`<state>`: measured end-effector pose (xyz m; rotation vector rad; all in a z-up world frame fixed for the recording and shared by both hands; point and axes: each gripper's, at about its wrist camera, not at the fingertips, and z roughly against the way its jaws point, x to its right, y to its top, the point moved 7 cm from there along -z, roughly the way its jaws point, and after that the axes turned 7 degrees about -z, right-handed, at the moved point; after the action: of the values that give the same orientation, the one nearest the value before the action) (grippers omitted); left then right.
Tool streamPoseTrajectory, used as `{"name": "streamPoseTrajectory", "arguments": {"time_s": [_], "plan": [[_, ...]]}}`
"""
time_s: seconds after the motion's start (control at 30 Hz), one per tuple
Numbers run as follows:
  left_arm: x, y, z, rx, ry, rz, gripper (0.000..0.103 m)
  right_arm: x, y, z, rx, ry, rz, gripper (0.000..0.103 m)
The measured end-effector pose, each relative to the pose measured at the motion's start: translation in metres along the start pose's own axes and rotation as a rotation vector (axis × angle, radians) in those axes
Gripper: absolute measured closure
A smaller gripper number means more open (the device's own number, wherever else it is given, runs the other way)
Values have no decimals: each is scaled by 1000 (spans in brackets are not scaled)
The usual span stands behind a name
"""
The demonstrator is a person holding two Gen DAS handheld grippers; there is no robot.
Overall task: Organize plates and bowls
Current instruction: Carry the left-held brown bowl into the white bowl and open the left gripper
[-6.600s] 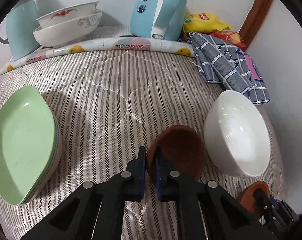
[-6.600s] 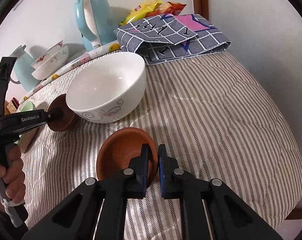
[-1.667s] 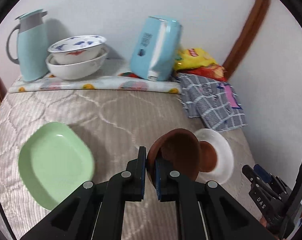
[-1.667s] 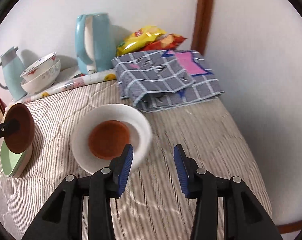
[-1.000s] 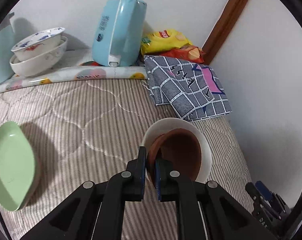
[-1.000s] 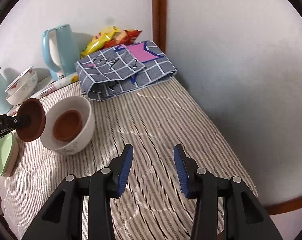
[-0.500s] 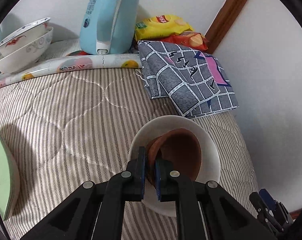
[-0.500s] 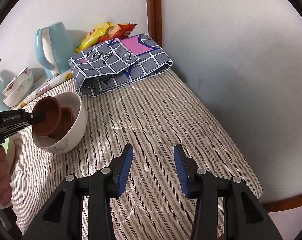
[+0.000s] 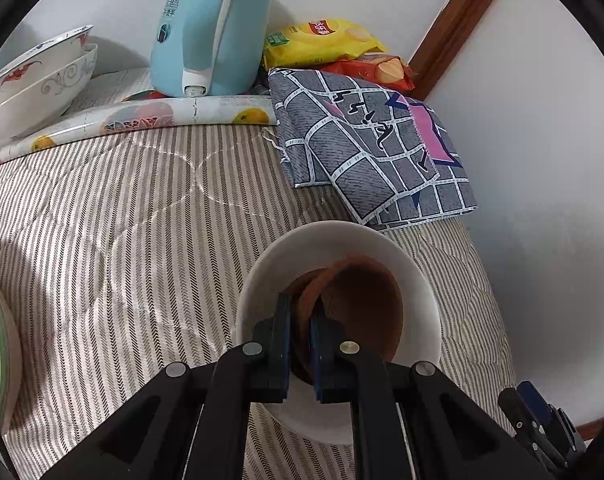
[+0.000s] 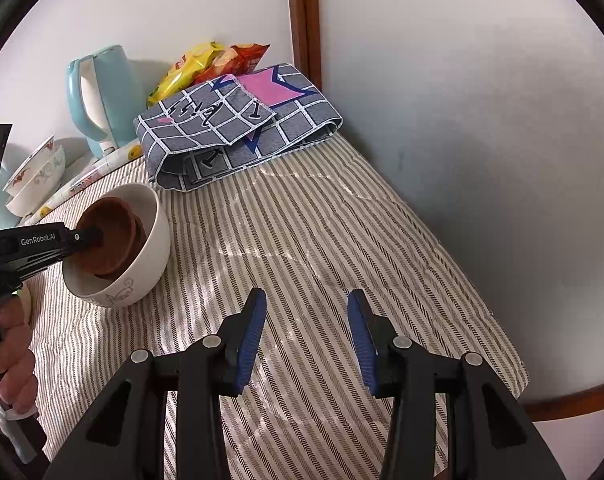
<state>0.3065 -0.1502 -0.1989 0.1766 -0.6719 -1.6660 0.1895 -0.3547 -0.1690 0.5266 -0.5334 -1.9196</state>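
The rim of a brown bowl is pinched between the blue-padded fingers of the left claw, which is closed on it; the bowl is held tilted inside a white bowl, directly ahead of the claw, with a second brown bowl nested beneath it. The white bowl, marked with a faint grey butterfly pattern on its side, is set on the striped quilted surface. The right claw is held above a bare stretch of the striped cover, its jaws spread wide with nothing between them, well apart from the white bowl, which is seen to its left. "GenRobot.AI" can be read in white on the left claw's arm in the right wrist view. Behind the bowls a folded grey checked cloth is laid, printed with dark script that cannot be read with certainty. A yellow snack bag with a red logo is propped near the corner, its lettering too small to read. A pale blue kettle bears small dark print, also illegible. Two patterned bowls are stacked at far left.
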Motion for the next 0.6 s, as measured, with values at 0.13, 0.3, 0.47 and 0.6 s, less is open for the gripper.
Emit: {"name": "streamPoseTrajectory", "arguments": {"time_s": [0.13,0.3,0.47,0.6], "plan": [[2,-1,-1,0,-9,-3,95,-2,-1,0,-1,1,5,61],[2,-1,-1,-5,-18,-7,94,-4,-1,-1,-3,4,9,61],[0,-1,0,-15,-28,2,91,-5,-1,-1,-4,6,10,61],[2,-2,1,-21,-44,-3,90,-5,-1,0,-6,10,7,61]]}}
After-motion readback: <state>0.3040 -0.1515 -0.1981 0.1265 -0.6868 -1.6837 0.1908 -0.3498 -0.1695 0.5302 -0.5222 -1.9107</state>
